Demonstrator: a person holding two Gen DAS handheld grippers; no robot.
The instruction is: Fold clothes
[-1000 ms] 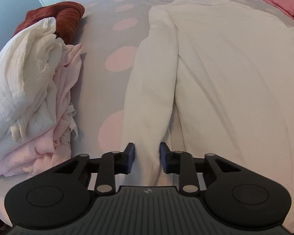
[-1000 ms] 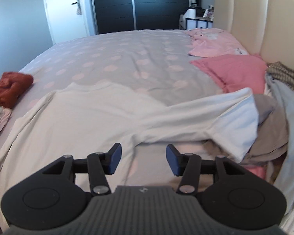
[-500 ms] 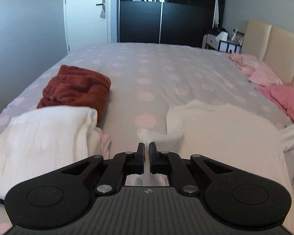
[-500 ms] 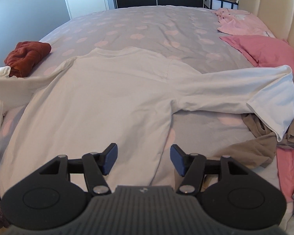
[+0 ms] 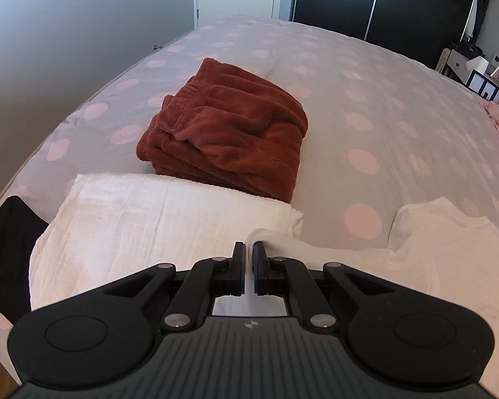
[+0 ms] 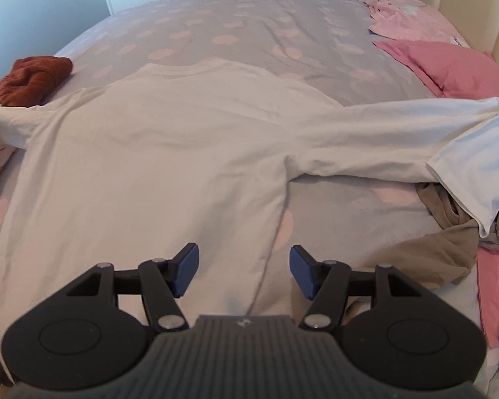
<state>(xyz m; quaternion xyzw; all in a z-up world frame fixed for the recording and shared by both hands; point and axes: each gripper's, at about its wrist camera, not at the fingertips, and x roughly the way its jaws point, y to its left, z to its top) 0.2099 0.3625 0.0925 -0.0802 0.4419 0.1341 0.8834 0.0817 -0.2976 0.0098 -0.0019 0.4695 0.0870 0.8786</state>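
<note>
A white long-sleeved shirt point(image 6: 166, 153) lies spread flat on the dotted grey bed cover. My left gripper point(image 5: 249, 249) is shut on the end of its left sleeve point(image 5: 332, 256), held up over a folded white cloth point(image 5: 149, 219); the sleeve runs taut back to the shirt body point(image 5: 449, 249). In the right wrist view the same sleeve point(image 6: 10, 123) stretches off to the left. My right gripper point(image 6: 243, 259) is open, hovering just above the shirt's right side edge near the hem, with nothing pinched. The right sleeve point(image 6: 415, 133) reaches out to the right.
A folded rust-red fleece point(image 5: 229, 133) sits beyond the white cloth. A black item point(image 5: 6, 249) hangs at the bed's left edge. Pink pillows point(image 6: 449, 63) lie at the headboard, and a beige garment point(image 6: 442, 252) with other loose clothes lies at the right.
The left gripper shut on the sleeve end and carried it up and out to the left, over the folded pile. The right gripper sank closer to the shirt and its jaws widened a little.
</note>
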